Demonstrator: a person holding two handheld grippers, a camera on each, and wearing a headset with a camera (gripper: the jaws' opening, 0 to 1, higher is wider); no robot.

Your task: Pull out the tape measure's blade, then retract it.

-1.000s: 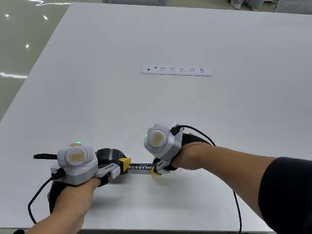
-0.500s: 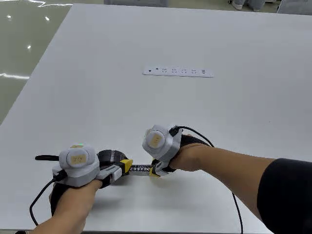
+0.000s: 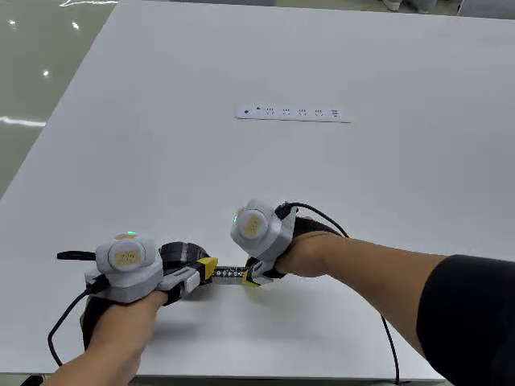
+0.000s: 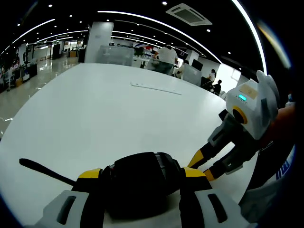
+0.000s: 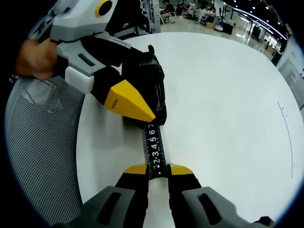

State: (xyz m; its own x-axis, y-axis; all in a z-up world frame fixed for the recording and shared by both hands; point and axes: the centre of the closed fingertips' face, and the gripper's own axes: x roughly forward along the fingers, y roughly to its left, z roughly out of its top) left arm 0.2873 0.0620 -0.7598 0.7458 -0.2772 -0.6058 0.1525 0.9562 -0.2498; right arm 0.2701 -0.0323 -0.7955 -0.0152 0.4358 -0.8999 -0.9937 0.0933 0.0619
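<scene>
A black tape measure case [image 3: 183, 257] lies near the table's front edge, and my left gripper [image 3: 201, 272] is shut on it; in the left gripper view the case [image 4: 140, 183] sits between the yellow-tipped jaws. A short stretch of blade [image 3: 229, 274] with black numbers runs out to the right. My right gripper [image 3: 251, 279] is shut on the blade's end; the blade [image 5: 153, 151] leads from its jaws to the case [image 5: 145, 85]. My right gripper [image 4: 223, 152] also comes into the left gripper view from the right.
A white power strip [image 3: 293, 114] lies flat further back on the white table [image 3: 362, 185]. A black strap [image 3: 74, 256] sticks out left of the case. A cable [image 3: 330, 221] loops over the right hand. The table's front edge is just below both hands.
The right gripper has shifted slightly left and back, and the visible blade between the grippers looks a little shorter. The left gripper still holds the case in place.
</scene>
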